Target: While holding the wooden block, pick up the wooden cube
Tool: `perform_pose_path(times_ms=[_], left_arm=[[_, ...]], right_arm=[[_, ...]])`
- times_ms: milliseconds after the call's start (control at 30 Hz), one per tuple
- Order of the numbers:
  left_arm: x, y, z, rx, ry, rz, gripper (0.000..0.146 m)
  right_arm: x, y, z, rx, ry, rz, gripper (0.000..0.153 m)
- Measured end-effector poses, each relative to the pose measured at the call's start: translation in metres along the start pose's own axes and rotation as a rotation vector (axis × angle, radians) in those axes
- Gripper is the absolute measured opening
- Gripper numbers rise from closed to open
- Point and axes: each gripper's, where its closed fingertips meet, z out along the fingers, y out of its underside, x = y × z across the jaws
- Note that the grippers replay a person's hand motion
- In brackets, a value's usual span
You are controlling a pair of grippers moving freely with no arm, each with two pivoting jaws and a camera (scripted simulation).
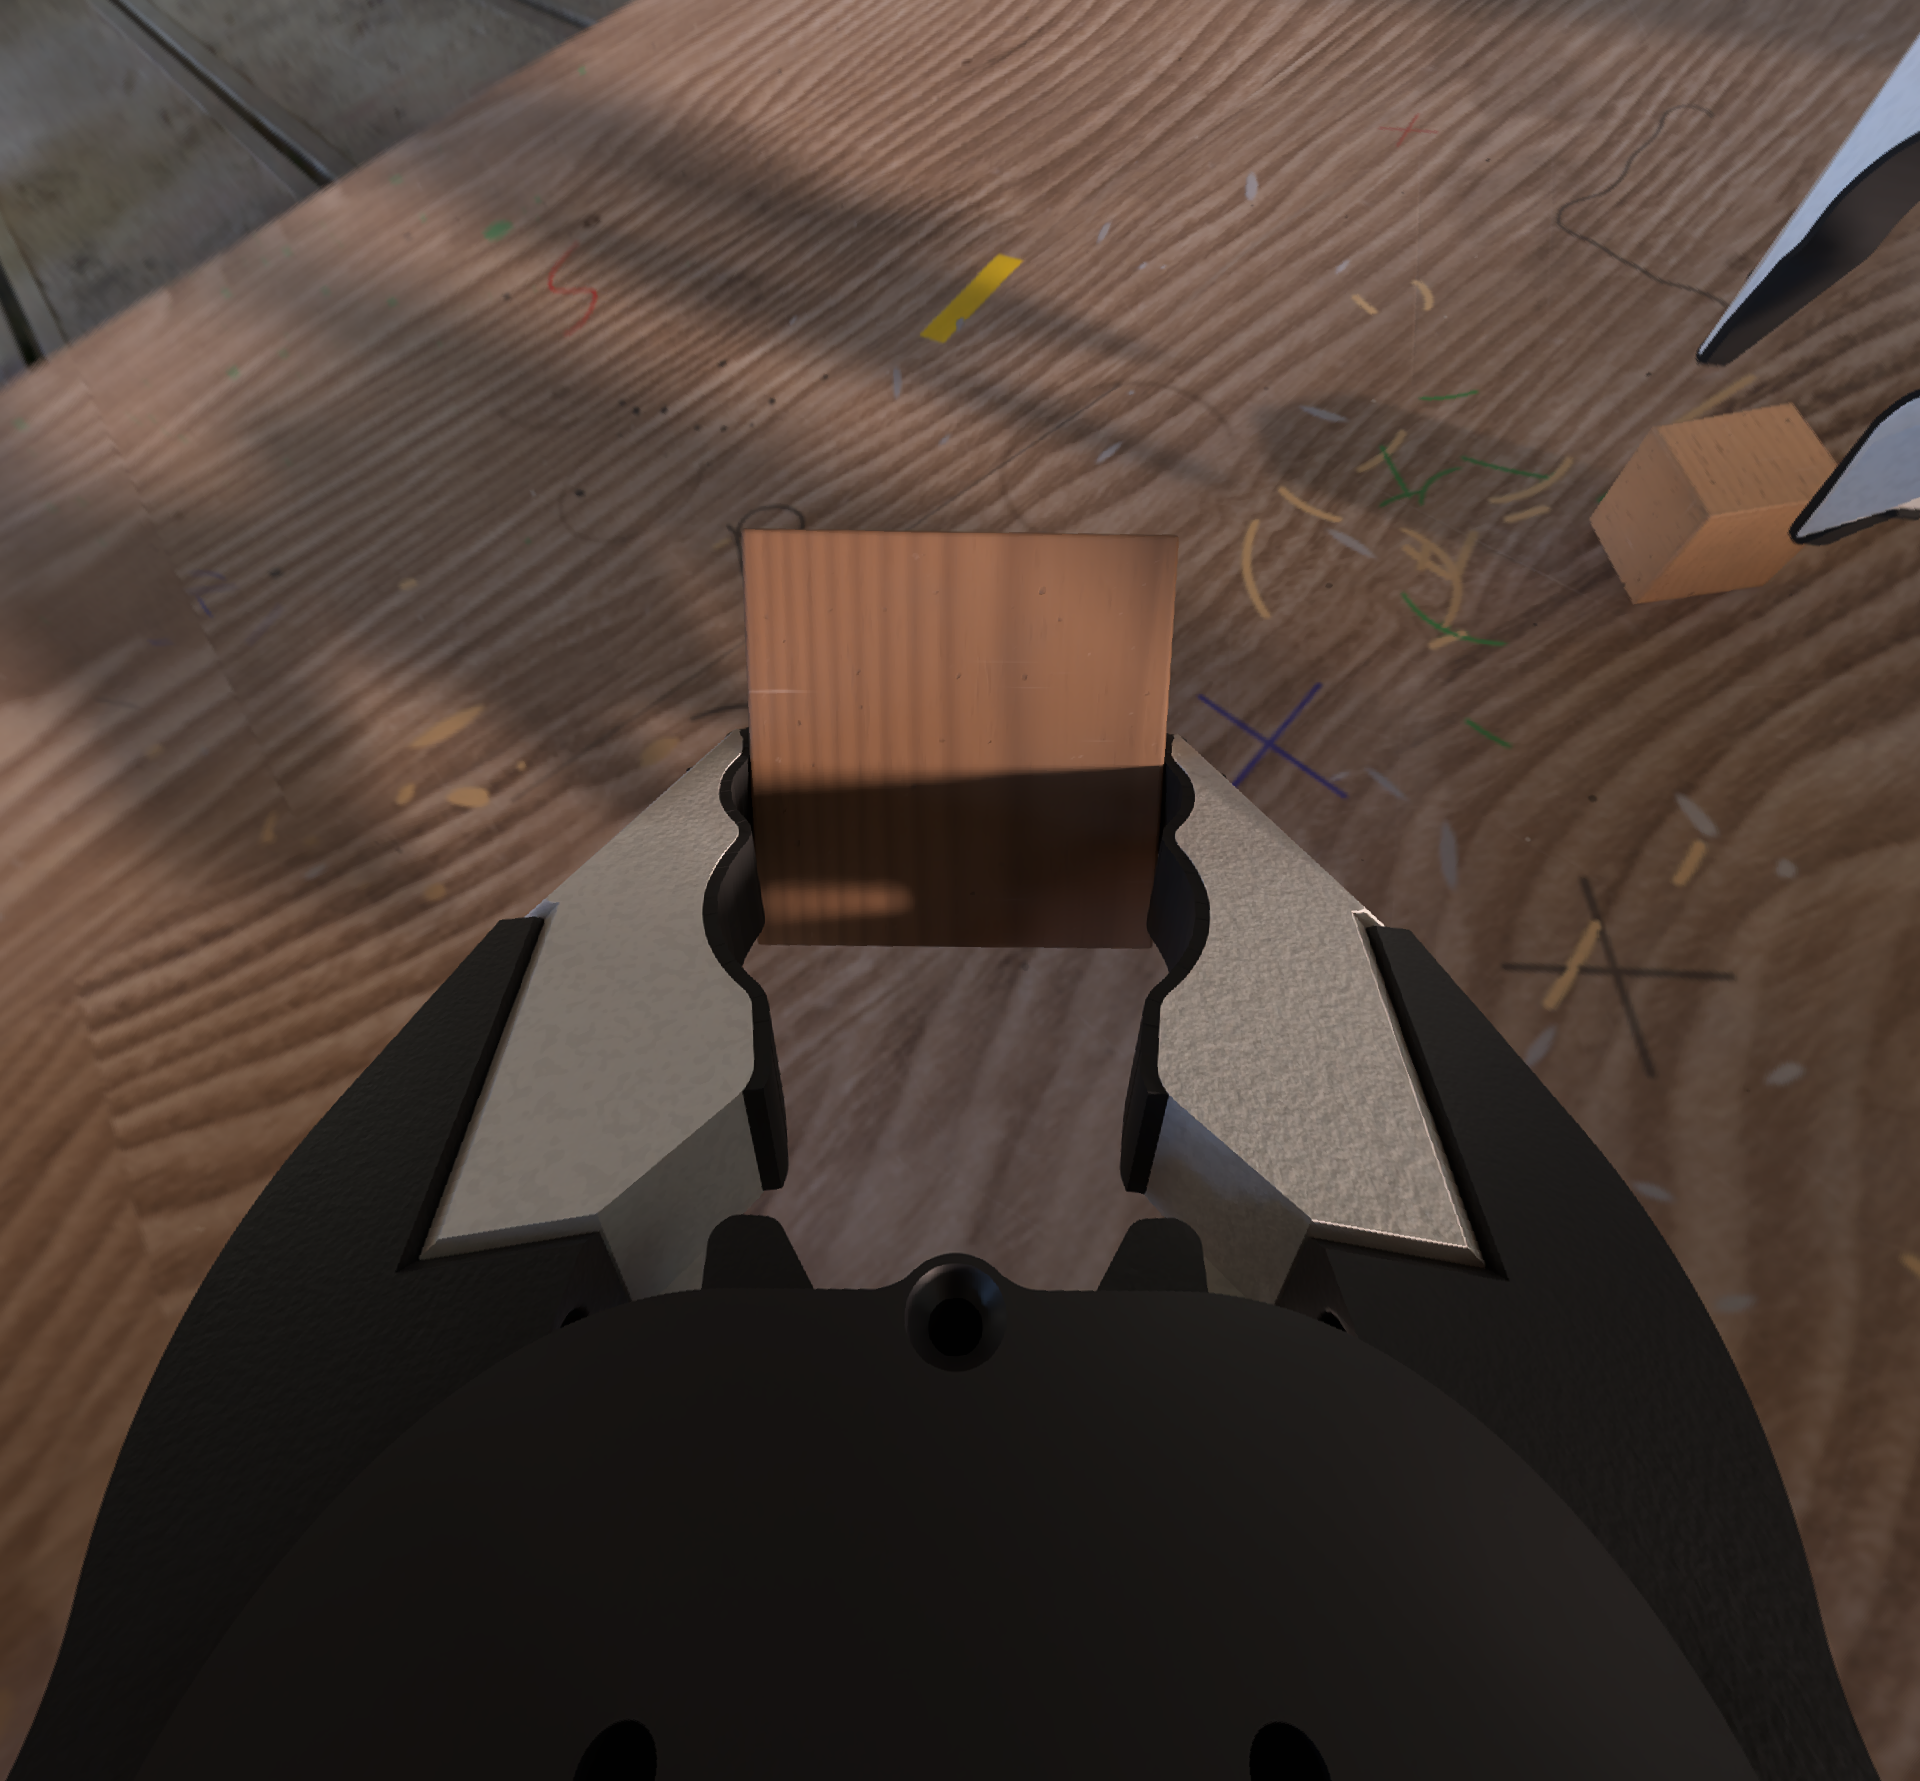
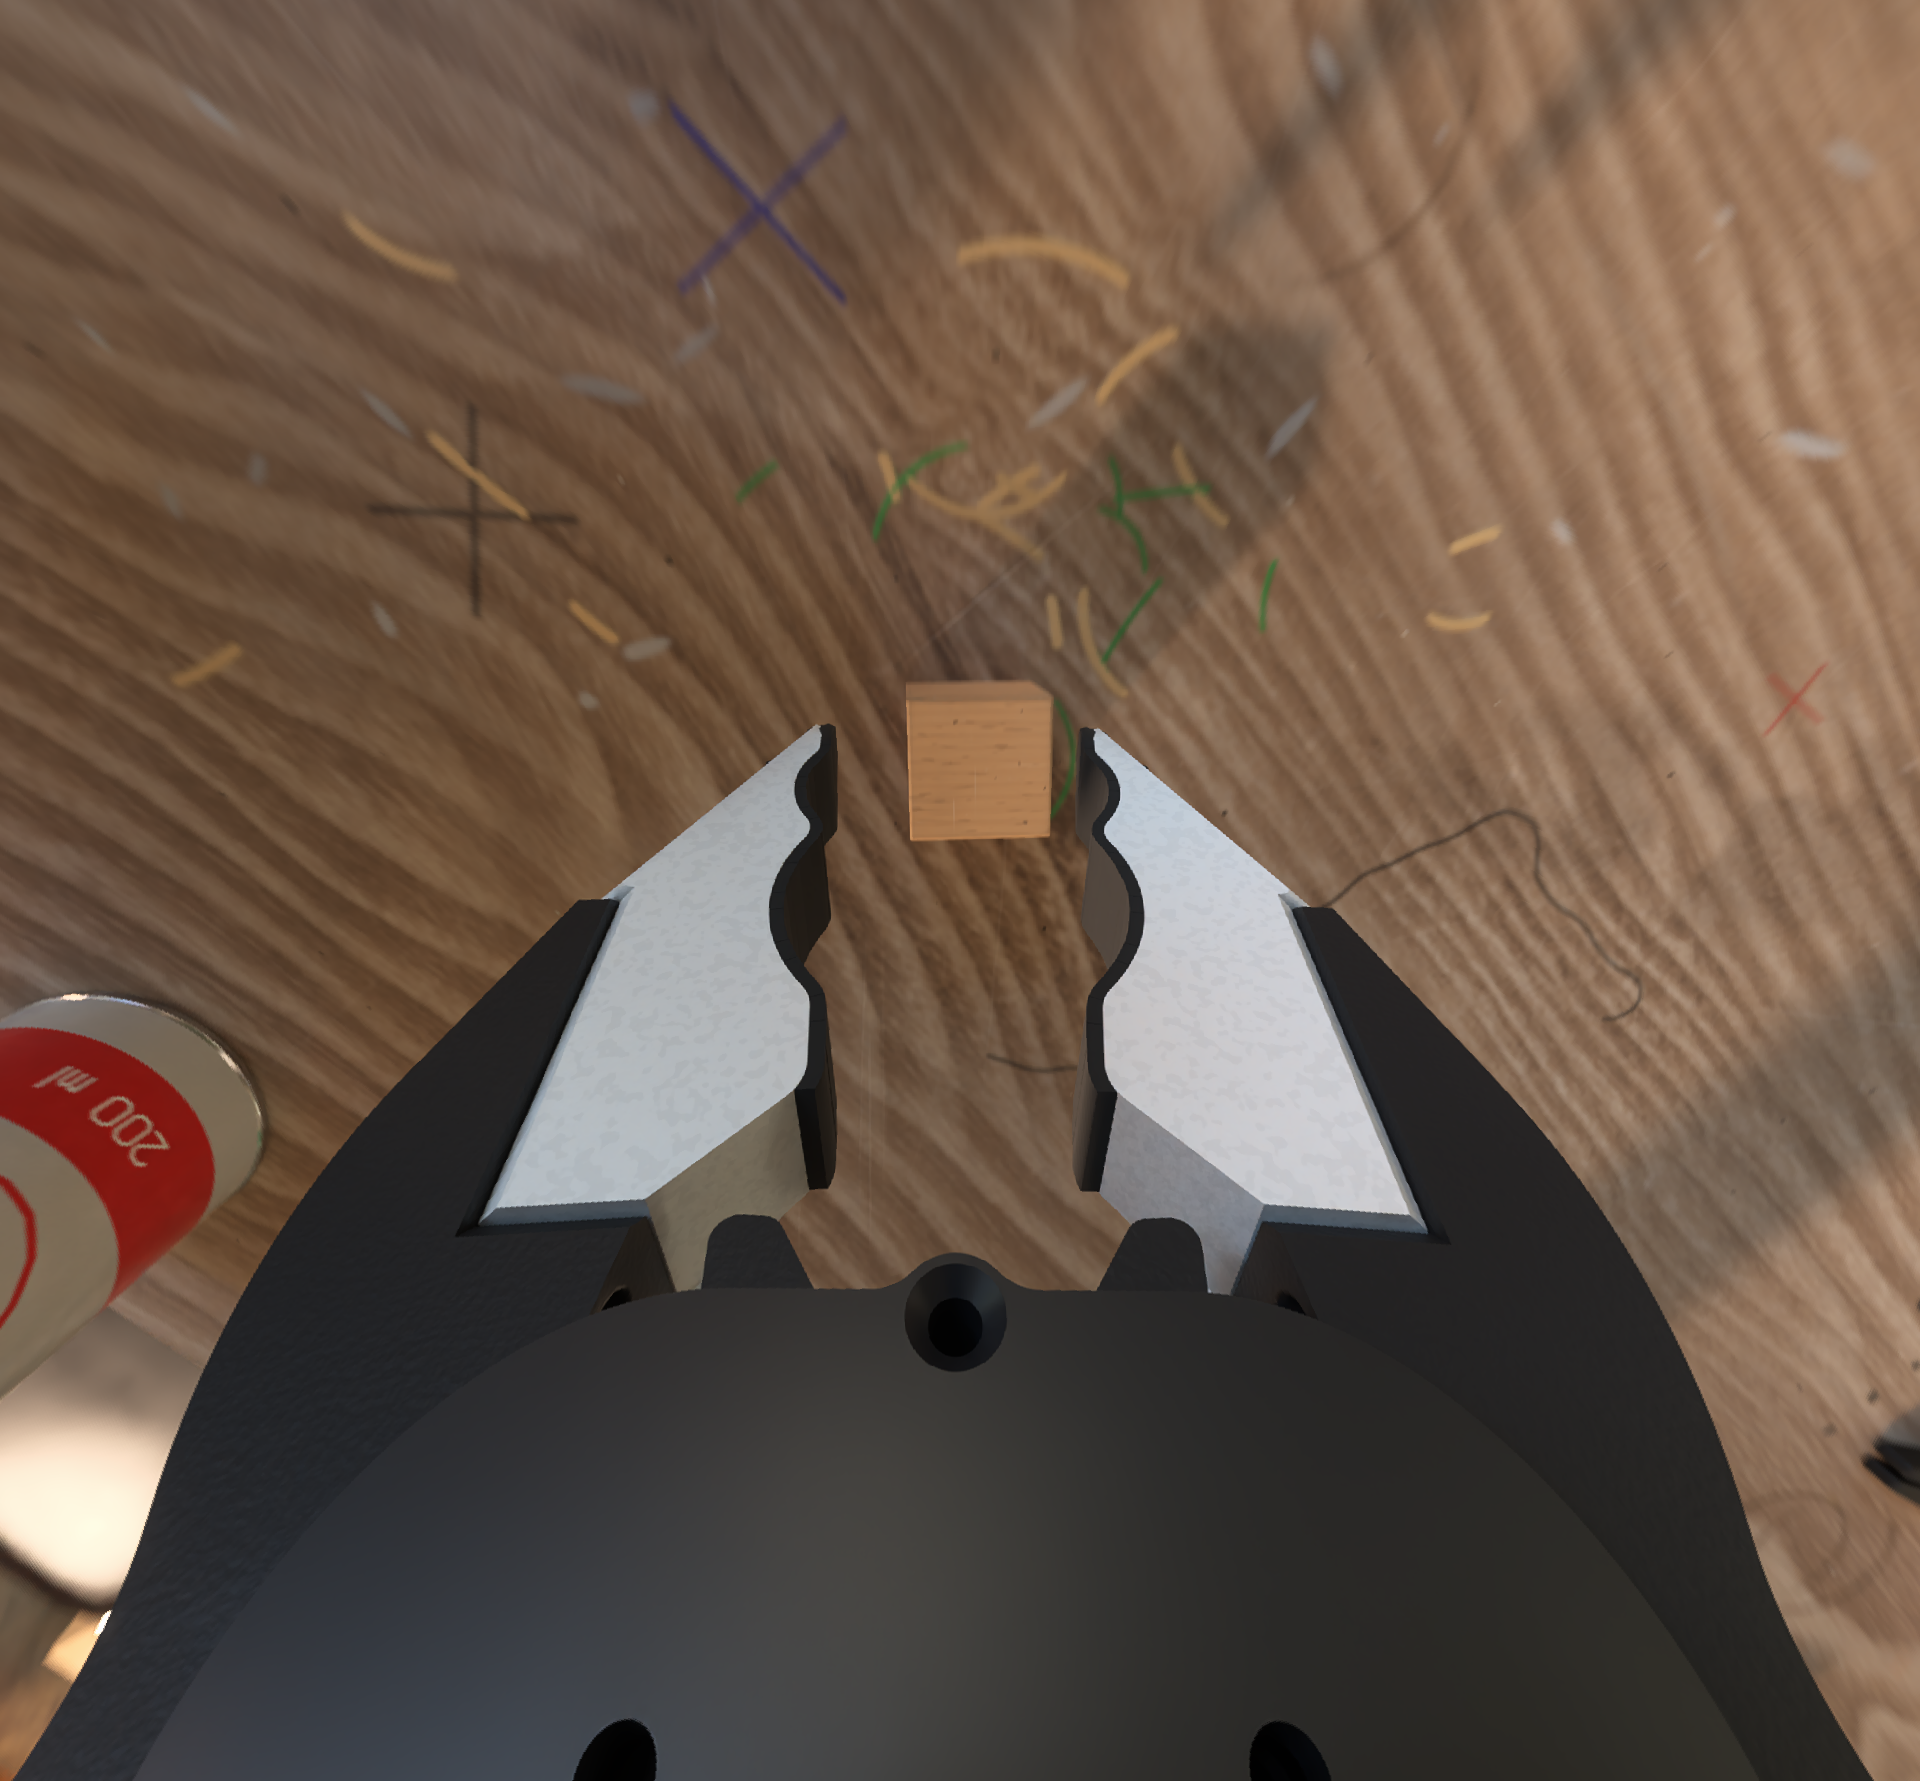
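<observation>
2 wrist views, taken 1 at a time.

Left wrist view: left gripper (image 1: 956, 755), black-bodied with 2 pale grey fingers, clenched on flat reddish-brown wooden block (image 1: 958, 734). Block pinched at both side edges by the black inner pads, near half in shadow, far half lit and jutting past the fingertips. Held above brown grained wooden table (image 1: 416, 588), clear of the surface. Seen only from this side: grey slabbed floor (image 1: 187, 27) past the table's far edge, and a red squiggle (image 1: 571, 287) drawn on the tabletop. Yellow strip (image 1: 971, 297) lying further out. Far right: small light-tan wooden cube (image 1: 1709, 505) resting on the table, with 2 pale fingertips of right gripper (image 1: 1787, 443) reaching in from the edge, 1 beyond the cube, 1 at its near right corner. Touching or not: cannot tell.

Right wrist view: right gripper (image 2: 956, 734) parted wide, grasping nothing. Same cube (image 2: 978, 761) sitting on the table (image 2: 312, 796) between the 2 fingertips, nearer the right-hand finger, a gap visible on each side. Cube level with the tips, not deep between the pads. Seen only from this side: red-and-white cylindrical container (image 2: 99, 1149) lying at the lower left, and a small dark object (image 2: 1896, 1456) at the right edge, too cropped to identify. Blue cross (image 2: 764, 209) and black cross (image 2: 473, 513) marked on the wood beyond, amid scattered tan and green shavings (image 2: 1039, 505).
</observation>
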Motion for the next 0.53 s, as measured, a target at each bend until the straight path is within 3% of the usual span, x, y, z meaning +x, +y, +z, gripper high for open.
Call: perform_pose_path(times_ms=[133,233,300,433,533], left_arm=[[0.003,-0.006,-0.003,0.005,-0.037,0.101,0.075],[0.007,-0.008,-0.003,0.012,-0.025,0.126,0.075],[0.007,-0.009,-0.004,0.020,-0.015,0.137,0.075],[0.006,-0.015,-0.006,0.053,0.035,0.129,0.075],[0.003,-0.024,-0.006,0.079,0.037,0.181,0.075]], right_arm=[[0.005,0.019,0.020,-0.172,0.032,-0.027,0.040],[0.013,-0.004,0.008,-0.017,0.056,-0.069,0.032],[0.021,-0.035,-0.016,0.212,0.021,-0.040,0.032],[0.031,-0.091,-0.069,0.625,-0.360,0.104,0.032],[0.044,-0.118,-0.094,0.800,-0.657,0.222,0.032]])
